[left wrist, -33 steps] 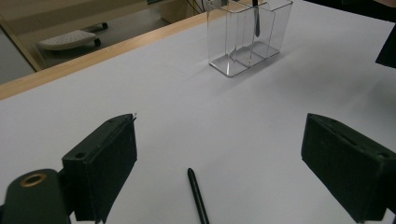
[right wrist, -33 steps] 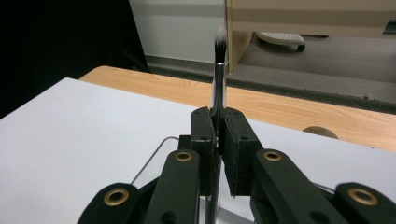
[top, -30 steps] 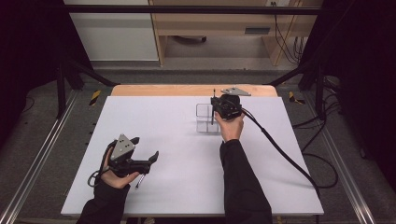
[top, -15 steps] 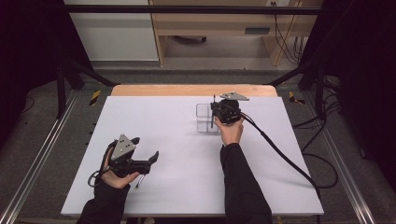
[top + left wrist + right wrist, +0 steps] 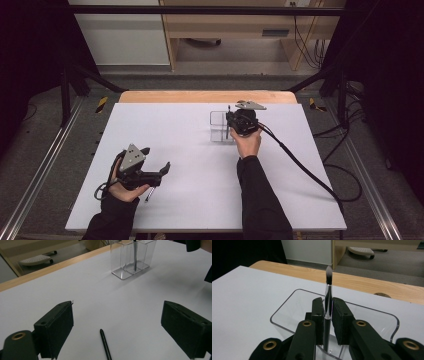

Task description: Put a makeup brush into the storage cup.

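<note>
The right gripper [image 5: 326,315] stands over the clear holder [image 5: 287,307] in the centre of the right gripper view, with a makeup brush [image 5: 328,300] upright between its jaws, bristles up, lower end down inside the holder. The jaws have just been opening; a slight gap shows on the right side of the handle, so the grip looks released or nearly so. In the high view this gripper [image 5: 235,125] sits upper centre of the frame, at the holder [image 5: 216,126].

The left gripper [image 5: 159,170], lower left of the high view, rests on the table [image 5: 200,200] with jaws wide apart. A dark pencil [image 5: 105,345] lies on the table between them, at bottom centre of the left gripper view, touching neither pad.

Judgement: the brush is being deposited. Spread the jaws fully before withdrawing, then lift straight up along the handle so the pads do not drag the brush or tip the holder.
</note>
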